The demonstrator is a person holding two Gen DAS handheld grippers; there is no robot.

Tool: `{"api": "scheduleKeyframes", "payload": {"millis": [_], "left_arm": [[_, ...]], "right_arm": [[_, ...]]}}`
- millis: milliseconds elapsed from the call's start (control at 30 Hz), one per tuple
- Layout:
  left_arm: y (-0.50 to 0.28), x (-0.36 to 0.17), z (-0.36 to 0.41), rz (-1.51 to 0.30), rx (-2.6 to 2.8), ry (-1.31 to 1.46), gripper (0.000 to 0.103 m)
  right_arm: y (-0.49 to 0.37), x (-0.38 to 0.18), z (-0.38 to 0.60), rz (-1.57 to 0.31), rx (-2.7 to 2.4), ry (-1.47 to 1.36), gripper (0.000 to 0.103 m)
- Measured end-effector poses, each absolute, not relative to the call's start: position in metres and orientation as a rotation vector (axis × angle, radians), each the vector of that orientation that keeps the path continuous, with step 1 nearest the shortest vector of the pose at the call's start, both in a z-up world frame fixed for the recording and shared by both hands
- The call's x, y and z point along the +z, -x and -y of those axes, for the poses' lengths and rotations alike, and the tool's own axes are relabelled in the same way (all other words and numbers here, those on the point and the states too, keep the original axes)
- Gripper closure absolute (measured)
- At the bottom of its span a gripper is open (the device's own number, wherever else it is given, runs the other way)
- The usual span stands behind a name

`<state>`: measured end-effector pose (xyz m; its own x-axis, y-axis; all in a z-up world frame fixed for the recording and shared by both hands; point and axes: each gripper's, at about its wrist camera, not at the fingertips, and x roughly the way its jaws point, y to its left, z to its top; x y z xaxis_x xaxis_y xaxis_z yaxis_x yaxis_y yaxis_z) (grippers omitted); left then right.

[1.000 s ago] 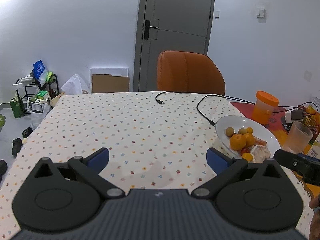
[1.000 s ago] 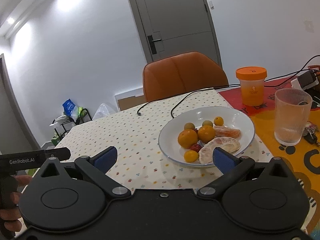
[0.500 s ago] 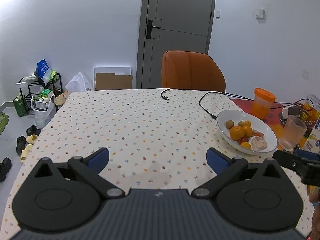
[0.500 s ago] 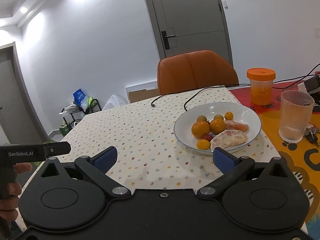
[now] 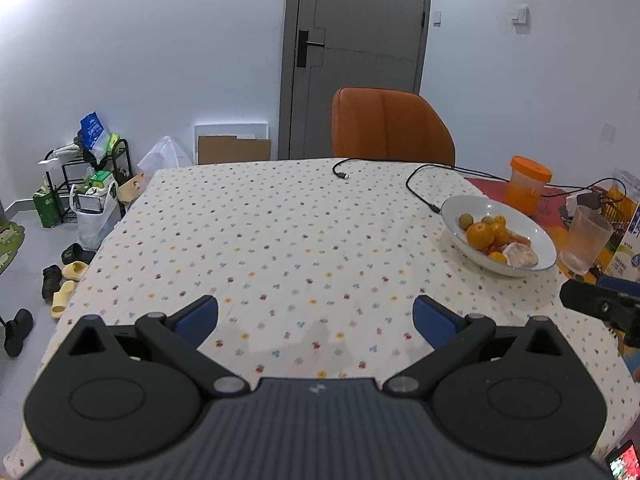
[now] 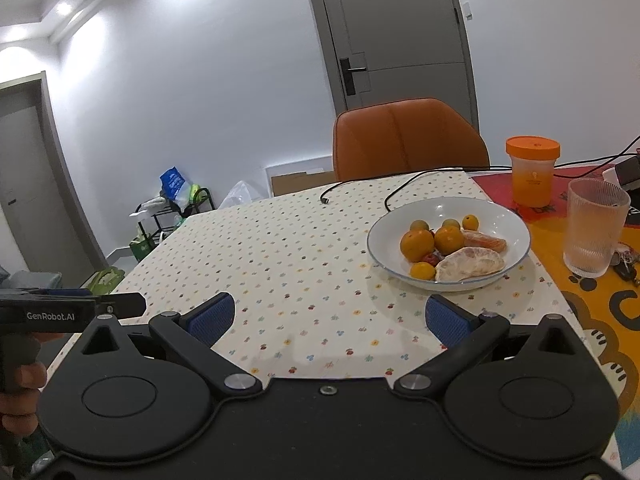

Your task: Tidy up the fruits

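1. Hovering over the near edge of the table point(image 5: 280, 240), my left gripper point(image 5: 316, 316) has its blue pads spread wide, with only the dotted tablecloth between them.
2. My right gripper point(image 6: 328, 316) hangs over the same near edge, its jaws also wide apart and holding nothing.
3. A white bowl point(image 6: 516, 222) of fruit sits toward the right side of the dotted cloth, just ahead of my right gripper's right finger and well apart from my left gripper.
4. Inside the bowl, two oranges point(image 6: 417, 245) lie side by side at the centre, touching or nearly so.
5. A peeled pomelo segment point(image 6: 468, 266) rests against the bowl's near rim, with a peeled orange segment point(image 6: 484, 240) just behind it.
6. Small kumquats point(image 6: 422, 271) are scattered around the oranges, and something small and red shows between them; I cannot tell what it is.
7. A ribbed drinking glass point(image 6: 596, 226) stands upright on the orange mat beside the bowl, to its right.
8. An orange-lidded jar point(image 6: 532, 174) stands behind the bowl, near the table's far right corner.
9. Two black cables point(image 5: 420, 192) trail across the far edge of the table, one ending close to the bowl's far rim.
10. An orange chair point(image 5: 390, 128) is pushed up to the far edge.
11. A hand point(image 6: 18, 396) grips the left gripper's handle at the left edge of the right wrist view.
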<state>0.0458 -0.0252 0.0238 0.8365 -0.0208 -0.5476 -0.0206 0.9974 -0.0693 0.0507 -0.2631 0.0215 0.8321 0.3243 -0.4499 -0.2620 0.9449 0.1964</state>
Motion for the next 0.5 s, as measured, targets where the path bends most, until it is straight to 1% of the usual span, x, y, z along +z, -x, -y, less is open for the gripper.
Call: {"api": "scheduleKeyframes", "payload": {"millis": [500], "left_arm": [[-0.0375, 0.0179, 0.0186, -0.591, 0.009, 0.07, 0.0]], "right_arm": [[-0.0439, 0.0149, 0.2581, -0.508, 0.332, -0.117, 0.0]]}}
